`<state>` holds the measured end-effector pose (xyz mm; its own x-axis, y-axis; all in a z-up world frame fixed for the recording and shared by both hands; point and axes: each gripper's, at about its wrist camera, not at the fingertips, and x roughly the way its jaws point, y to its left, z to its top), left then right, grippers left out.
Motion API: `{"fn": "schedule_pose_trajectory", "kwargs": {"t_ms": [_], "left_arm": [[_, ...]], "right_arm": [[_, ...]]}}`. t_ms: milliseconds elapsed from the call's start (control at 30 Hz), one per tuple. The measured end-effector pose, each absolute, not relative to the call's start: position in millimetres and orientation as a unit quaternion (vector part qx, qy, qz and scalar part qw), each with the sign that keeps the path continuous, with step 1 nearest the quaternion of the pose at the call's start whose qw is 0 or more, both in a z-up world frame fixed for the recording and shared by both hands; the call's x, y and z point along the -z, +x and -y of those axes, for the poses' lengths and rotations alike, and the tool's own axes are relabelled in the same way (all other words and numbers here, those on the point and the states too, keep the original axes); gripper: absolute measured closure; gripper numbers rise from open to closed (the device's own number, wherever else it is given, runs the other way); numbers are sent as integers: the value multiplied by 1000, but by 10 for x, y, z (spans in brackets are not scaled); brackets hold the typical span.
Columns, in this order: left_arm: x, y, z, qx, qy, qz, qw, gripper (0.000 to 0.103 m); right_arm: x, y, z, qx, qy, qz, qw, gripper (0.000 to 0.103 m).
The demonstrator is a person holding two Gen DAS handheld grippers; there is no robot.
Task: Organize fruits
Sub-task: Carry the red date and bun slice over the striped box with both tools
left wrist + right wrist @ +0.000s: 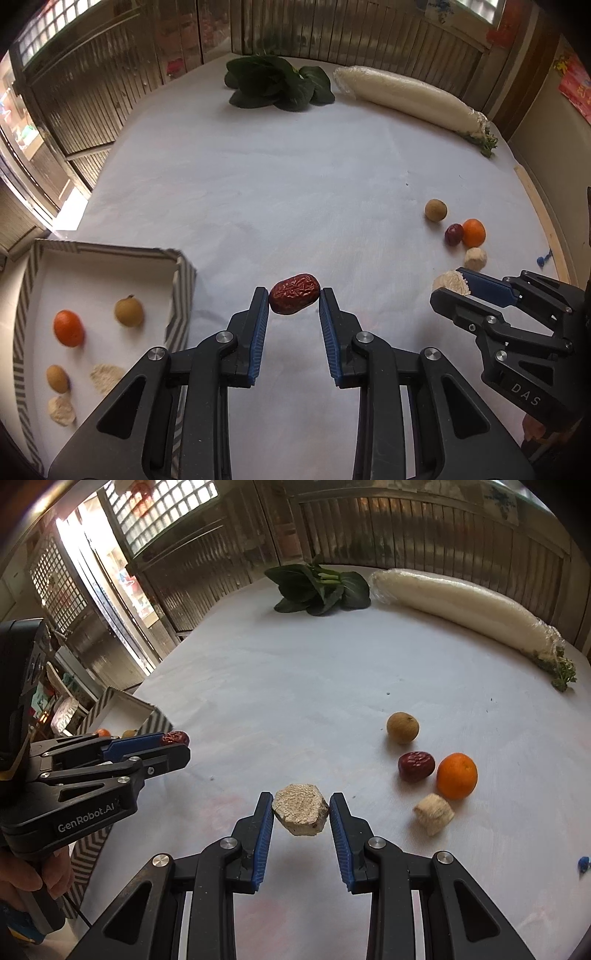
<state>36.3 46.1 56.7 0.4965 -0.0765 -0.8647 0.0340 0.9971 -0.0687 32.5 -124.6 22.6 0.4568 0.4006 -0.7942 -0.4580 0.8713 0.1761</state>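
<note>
Wrinkled red jujube [294, 294] pinched between the blue pads of the left gripper [293, 297], clear of the white tablecloth [295, 192], just right of the striped tray [183, 295]. Beige crumbly chunk [301, 809] clamped the same way in the right gripper [301, 812], likewise off the cloth. Both sets of tongs closed on their loads.

Already in the tray: an orange kumquat [68, 328], two tan longans [129, 312] [57, 378], two beige pieces [106, 376] [61, 410].

Loose on the cloth, right of the right gripper: a longan [402, 727], a second jujube [416, 766] touching a kumquat [456, 776], a beige piece [433, 814] just below them.

Far edge: leafy greens [319, 590] beside a plastic-wrapped white radish [465, 607].
</note>
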Motion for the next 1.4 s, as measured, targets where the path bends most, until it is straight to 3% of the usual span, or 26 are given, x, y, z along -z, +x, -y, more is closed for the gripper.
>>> {"fn": "schedule_pose_trajectory", "kwargs": {"t_ms": [1400], "left_arm": [[-847, -642, -1538, -70, -56, -463, 882, 76]], "right_arm": [[-495, -410, 0, -349, -117, -425, 827, 73]]}}
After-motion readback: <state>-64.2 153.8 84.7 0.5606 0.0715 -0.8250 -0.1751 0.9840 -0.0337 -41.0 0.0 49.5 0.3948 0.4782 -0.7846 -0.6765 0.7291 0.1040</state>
